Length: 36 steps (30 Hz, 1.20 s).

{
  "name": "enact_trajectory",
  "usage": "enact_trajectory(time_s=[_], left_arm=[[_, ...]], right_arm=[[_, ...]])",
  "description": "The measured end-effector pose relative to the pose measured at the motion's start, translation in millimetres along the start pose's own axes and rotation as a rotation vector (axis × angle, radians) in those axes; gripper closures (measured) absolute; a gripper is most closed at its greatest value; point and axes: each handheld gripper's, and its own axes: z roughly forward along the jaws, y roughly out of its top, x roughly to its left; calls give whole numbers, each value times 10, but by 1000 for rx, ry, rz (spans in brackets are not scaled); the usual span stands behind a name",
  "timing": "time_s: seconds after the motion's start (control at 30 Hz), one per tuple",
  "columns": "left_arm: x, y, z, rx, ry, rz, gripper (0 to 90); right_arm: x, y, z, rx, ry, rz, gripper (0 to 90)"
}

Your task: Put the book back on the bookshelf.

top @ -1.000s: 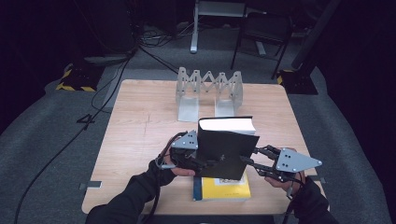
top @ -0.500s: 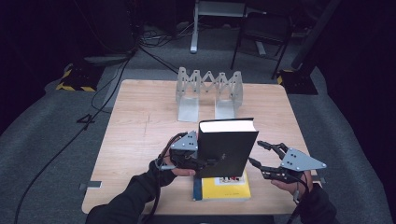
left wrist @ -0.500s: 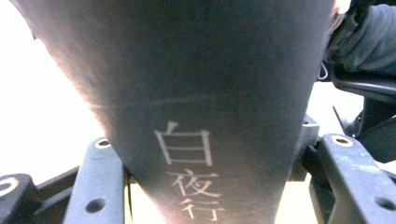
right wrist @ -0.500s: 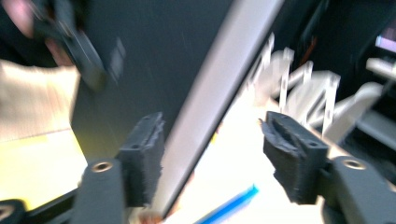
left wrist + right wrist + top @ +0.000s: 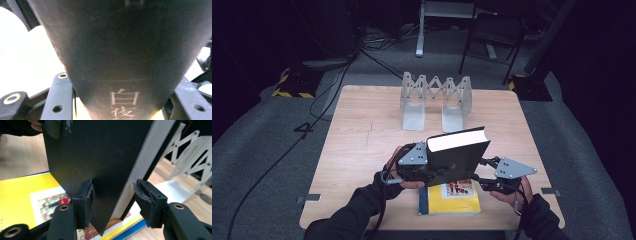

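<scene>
Black and thick, a hardcover book [image 5: 458,157] is standing upright near the front edge of the pale wooden table [image 5: 362,145], its white page block facing up and its lower edge hanging just over a yellow book [image 5: 449,199] that is lying flat beneath it; whether the two are touching is hard to tell. The left gripper [image 5: 424,167] is gripping the black book at its left side: in the left gripper view the spine [image 5: 125,55] is filling the space between the two jaws, pale characters are showing low on it, and the pads themselves are cut off at the bottom edge, so the exact contact is hidden. The right gripper [image 5: 486,175] is sitting at the book's lower right corner. In the right gripper view its jaws have just been closing with the book's corner [image 5: 105,202] between them; the left-hand pad [image 5: 86,202] is lying against the black cover, while the other pad [image 5: 147,202] is standing a little off the page edge, so that the jaws are not yet clamped. Behind the book on the right, the yellow book's picture panel is only partly showing. Farther back on the table, a grey metal accordion-style book rack [image 5: 435,100] is standing well apart from both books, blurred at the right edge of the right gripper view.
</scene>
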Motion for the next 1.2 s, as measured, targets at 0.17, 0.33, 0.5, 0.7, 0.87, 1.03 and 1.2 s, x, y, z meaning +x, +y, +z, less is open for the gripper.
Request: enact_trajectory(time_s=[0.17,0.33,0.5,0.7,0.87,1.03,1.2], left_arm=[[66,-11,22,-18,10,-14,506],[108,-26,37,-52,21,-37,500],[72,13,37,-84,48,-31,494],[61,44,47,-128,64,-49,483],[50,65,51,-157,73,-68,478],[52,100,53,-179,79,-79,462],[55,139,61,-185,84,-88,448]], right_arm=[[-24,-5,60,-7,-29,10,476],[-51,-33,75,-19,-43,28,566],[-53,-48,62,-24,-34,21,584],[-48,-70,47,-22,-34,15,626],[-44,-74,50,-21,-38,13,624],[-57,-75,54,-22,-30,12,619],[-59,-75,51,-21,-26,11,619]])
